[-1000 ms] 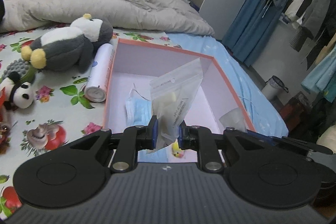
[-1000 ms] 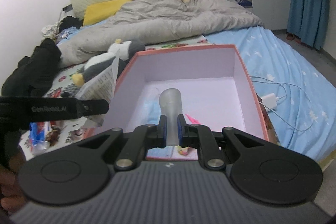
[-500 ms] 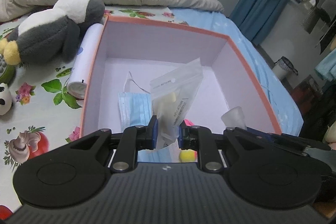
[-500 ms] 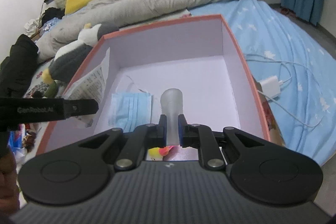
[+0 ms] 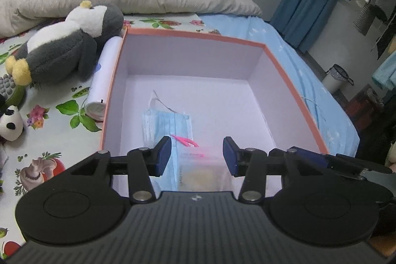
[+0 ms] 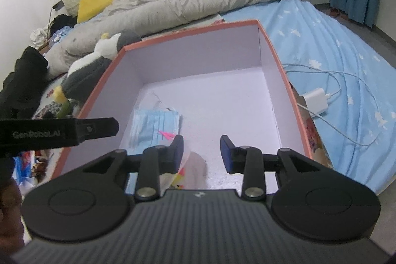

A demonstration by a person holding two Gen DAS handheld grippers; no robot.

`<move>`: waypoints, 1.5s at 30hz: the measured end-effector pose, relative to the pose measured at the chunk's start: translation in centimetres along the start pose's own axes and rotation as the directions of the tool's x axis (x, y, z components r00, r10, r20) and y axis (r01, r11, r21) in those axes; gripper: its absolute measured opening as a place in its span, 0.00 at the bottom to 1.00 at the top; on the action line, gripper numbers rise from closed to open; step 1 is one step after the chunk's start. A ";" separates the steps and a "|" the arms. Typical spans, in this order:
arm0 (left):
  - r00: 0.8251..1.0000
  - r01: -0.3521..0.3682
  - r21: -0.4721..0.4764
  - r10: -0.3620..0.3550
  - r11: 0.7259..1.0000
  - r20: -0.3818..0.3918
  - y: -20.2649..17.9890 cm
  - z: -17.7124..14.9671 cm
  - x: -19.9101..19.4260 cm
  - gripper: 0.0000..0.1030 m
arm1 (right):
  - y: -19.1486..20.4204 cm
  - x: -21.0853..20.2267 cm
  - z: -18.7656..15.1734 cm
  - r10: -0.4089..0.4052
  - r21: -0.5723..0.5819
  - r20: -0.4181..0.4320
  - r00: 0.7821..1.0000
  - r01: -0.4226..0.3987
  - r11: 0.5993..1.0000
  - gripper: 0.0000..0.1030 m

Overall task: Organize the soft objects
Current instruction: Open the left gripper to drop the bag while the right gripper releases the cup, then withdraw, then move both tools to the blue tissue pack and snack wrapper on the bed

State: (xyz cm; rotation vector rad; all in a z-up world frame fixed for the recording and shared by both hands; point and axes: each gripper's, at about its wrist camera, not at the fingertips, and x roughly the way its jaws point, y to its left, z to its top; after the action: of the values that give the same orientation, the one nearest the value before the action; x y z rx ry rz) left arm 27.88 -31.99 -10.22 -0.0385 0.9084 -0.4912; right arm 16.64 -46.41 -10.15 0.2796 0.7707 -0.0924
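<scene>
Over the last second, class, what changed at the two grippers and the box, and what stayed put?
Both let go. The left gripper opened its jaws and the clear bag it held now lies in the box, partly over the blue mask. The right gripper opened too, dropping its frosted cup near the box's front. The mask, the box and the penguin toy outside it stayed where they were.

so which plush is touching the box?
The grey-and-white penguin plush, lying on its side with its head at the pink box's far-left corner. The small panda plush sits well clear.
</scene>
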 end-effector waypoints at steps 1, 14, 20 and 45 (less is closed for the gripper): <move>1.000 0.006 0.001 -0.006 1.000 0.006 -0.1 -0.1 -0.5 0.51 | 0.1 -0.4 0.0 0.001 -0.003 0.008 1.000 -0.001 1.000 0.35; 0.994 0.051 0.011 -0.051 0.999 0.099 0.5 -2.3 -8.7 0.51 | 3.5 -6.7 -1.6 0.023 -0.012 0.099 0.995 -0.022 1.000 0.35; 0.989 0.055 0.013 -0.056 0.998 0.140 1.7 -4.2 -12.7 0.51 | 5.5 -9.1 -3.0 0.029 -0.026 0.129 0.991 -0.026 0.999 0.35; 0.964 -0.094 -0.118 0.120 0.989 0.236 11.7 -14.6 -23.2 0.51 | 14.3 -11.3 -10.1 0.180 -0.167 0.110 0.977 -0.160 0.973 0.35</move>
State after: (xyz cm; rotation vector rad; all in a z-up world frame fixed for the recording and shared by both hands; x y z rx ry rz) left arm 9.42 -9.21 -4.74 -0.1424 0.6912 -0.3290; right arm 4.39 -30.08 -6.05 0.1865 0.6228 0.1123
